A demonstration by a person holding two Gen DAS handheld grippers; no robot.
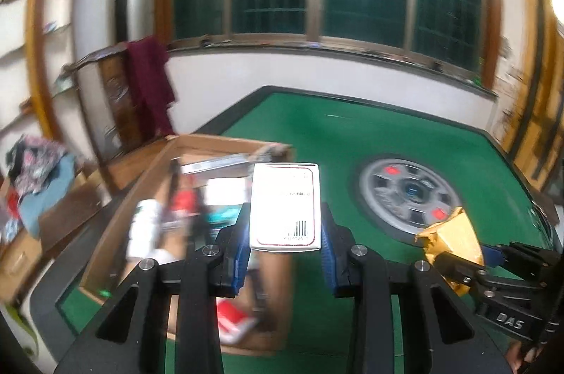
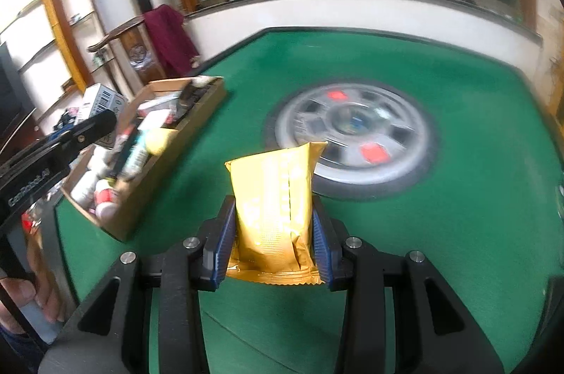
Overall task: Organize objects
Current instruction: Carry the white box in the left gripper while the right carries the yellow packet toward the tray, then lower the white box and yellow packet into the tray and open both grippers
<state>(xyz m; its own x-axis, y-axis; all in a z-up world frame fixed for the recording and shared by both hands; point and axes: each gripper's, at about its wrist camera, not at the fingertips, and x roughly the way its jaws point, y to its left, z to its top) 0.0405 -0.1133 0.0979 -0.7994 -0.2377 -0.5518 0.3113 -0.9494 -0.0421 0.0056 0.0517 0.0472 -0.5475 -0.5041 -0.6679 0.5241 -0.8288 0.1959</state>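
My left gripper [image 1: 284, 233] is shut on a white box [image 1: 284, 204] with a red border and a barcode, held up above the near end of a cardboard box [image 1: 116, 215]. That cardboard box holds several jumbled items, blurred here. My right gripper [image 2: 273, 243] is shut on a gold foil packet [image 2: 275, 197], upright between the blue pads, over the green felt. In the left wrist view the right gripper [image 1: 469, 257] shows at the right with the gold packet [image 1: 447, 236]. In the right wrist view the cardboard box [image 2: 148, 183] lies at the left, with the left gripper's arm [image 2: 56, 148] over it.
A green felt table [image 1: 317, 134] with a dark rim carries a round grey hub [image 2: 352, 141] with red buttons at its centre. A maroon cloth [image 1: 148, 81] hangs on a wooden stand behind the table. Shelves and clothes lie at the left; windows run along the back wall.
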